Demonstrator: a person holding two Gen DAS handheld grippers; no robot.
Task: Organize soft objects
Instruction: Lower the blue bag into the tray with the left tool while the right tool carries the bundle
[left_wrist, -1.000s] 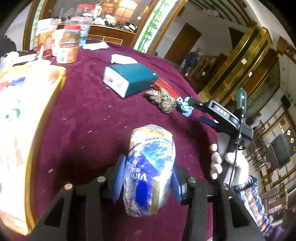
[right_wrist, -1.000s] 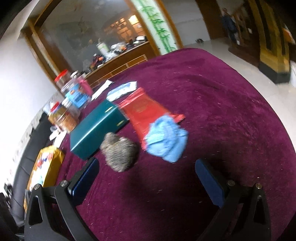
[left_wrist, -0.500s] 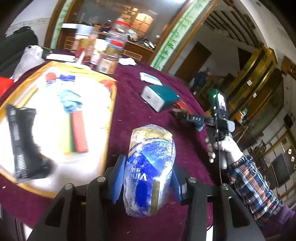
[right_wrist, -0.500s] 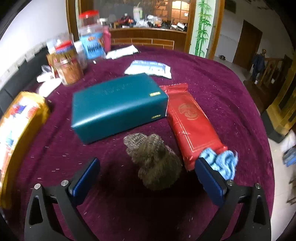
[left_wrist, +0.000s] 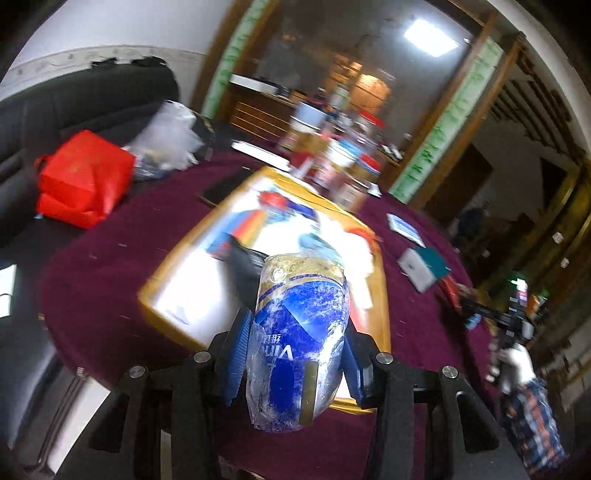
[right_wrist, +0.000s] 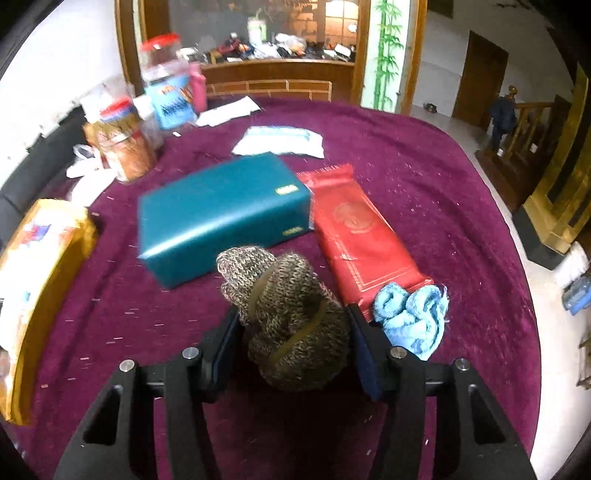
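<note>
While its blue-padded jaws close around a brown-flecked knitted bundle bound with a rubber band (right_wrist: 291, 321), the right gripper (right_wrist: 295, 345) hangs low over the plum velvet tablecloth (right_wrist: 424, 192); whether the pads already press the wool is hard to tell. Just beside it lie a crumpled sky-blue cloth (right_wrist: 410, 319), a long red foil packet (right_wrist: 360, 236) and a teal rectangular box (right_wrist: 221, 216). Across the table, the left gripper (left_wrist: 295, 358) is clamped on a soft blue-and-gold plastic-wrapped pack (left_wrist: 299, 332), carried above the near edge of a gold-rimmed tray (left_wrist: 162, 284). The gathering step looks under way: next, the pack wants setting down in the tray, and the bundle wants a firm squeeze and a lift.
</note>
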